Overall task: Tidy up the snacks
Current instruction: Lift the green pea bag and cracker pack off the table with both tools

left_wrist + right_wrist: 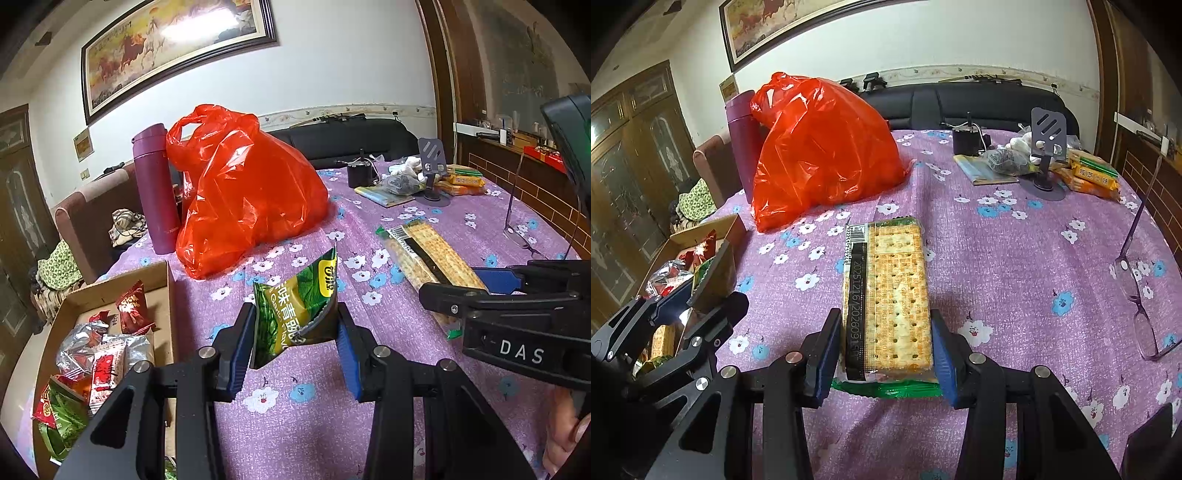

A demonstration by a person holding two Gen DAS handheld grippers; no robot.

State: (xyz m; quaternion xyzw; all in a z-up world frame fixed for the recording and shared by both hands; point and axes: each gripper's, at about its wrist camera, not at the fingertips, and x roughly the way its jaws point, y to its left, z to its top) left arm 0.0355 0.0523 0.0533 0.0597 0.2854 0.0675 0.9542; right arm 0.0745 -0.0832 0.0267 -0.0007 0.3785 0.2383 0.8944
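Purple floral tablecloth [1015,258] under framed horse painting [173,48]; left gripper [295,332] clamping green snack packet [295,314], right gripper [886,350] clamping cracker pack [890,295] beside red plastic bag [820,147].

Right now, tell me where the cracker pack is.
In the right wrist view the cracker pack lies on the purple floral tablecloth, its near end between the right gripper pads, with the red plastic bag beyond it to the left.
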